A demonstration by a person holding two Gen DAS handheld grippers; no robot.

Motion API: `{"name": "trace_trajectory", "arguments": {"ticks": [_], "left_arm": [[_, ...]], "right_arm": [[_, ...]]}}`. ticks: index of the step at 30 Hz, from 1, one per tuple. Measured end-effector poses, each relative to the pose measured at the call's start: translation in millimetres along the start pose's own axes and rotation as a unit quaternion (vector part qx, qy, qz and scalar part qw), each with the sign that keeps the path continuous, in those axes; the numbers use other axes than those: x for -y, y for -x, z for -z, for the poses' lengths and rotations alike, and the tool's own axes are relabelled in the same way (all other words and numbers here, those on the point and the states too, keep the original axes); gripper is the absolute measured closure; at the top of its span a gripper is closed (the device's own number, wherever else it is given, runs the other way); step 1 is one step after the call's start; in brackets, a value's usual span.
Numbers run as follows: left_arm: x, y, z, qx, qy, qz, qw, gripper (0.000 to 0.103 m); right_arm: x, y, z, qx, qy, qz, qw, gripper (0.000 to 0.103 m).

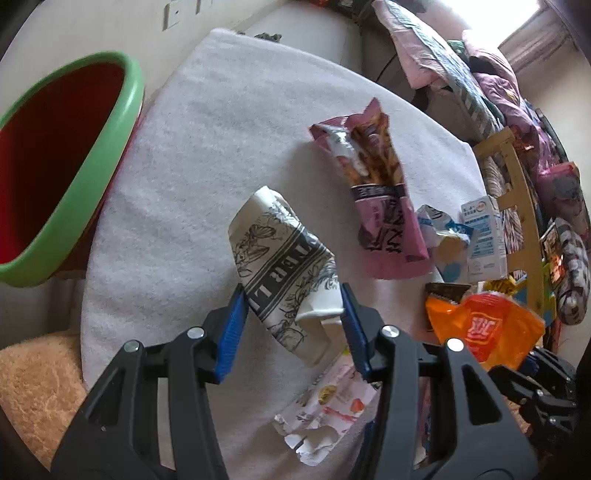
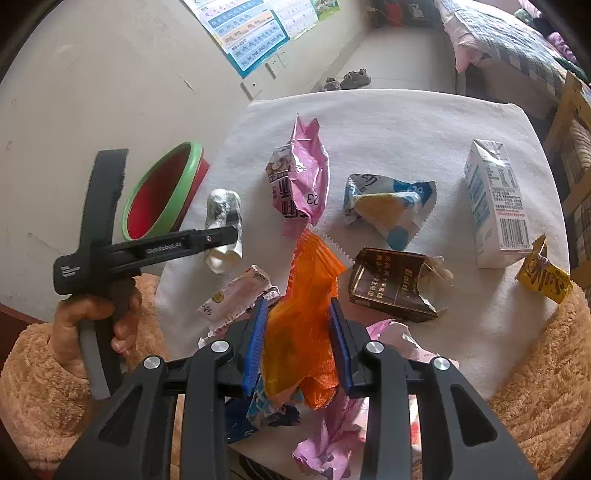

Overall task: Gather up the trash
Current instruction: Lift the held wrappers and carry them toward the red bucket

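Bench (image 2: 424, 122) under a white fleecy cloth (image 1: 207, 155). Pale wall (image 2: 92, 74) behind, with a printed chart (image 2: 251, 35) pinned up and white sockets (image 2: 253, 88) just below it. Pair of shoes (image 2: 354, 78) on the floor (image 2: 399, 51) past the far bench edge. Bed (image 2: 517, 44) at far right, heaped with pink and patterned bedding (image 1: 491, 85). Yellow wooden frame (image 1: 517, 177) beside the bench's right edge. Bright window (image 1: 517, 18) at upper right.
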State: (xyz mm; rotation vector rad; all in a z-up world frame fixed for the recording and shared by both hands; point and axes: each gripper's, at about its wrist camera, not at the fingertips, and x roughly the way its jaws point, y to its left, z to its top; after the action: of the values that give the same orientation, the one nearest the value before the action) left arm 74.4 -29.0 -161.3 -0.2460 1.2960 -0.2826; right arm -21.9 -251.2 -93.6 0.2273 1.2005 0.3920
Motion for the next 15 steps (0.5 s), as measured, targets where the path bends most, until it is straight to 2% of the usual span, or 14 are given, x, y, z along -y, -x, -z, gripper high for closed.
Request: {"name": "trace_trajectory", "arguments": {"ticks": [5, 15], "left_arm": [[0.3, 2.3, 1.5, 0.005, 0.0, 0.003, 1.0, 0.056], [-3.6, 27.7, 2.1, 0.047, 0.006, -0.01, 0.9988, 0.056]], "right_arm": [[2.3, 0.5, 0.0, 0.0, -0.005, -0.002, 1.0, 0.071], [-4.6, 16.0, -5.5, 0.019, -0.007, -0.018, 1.0, 0.071]]}}
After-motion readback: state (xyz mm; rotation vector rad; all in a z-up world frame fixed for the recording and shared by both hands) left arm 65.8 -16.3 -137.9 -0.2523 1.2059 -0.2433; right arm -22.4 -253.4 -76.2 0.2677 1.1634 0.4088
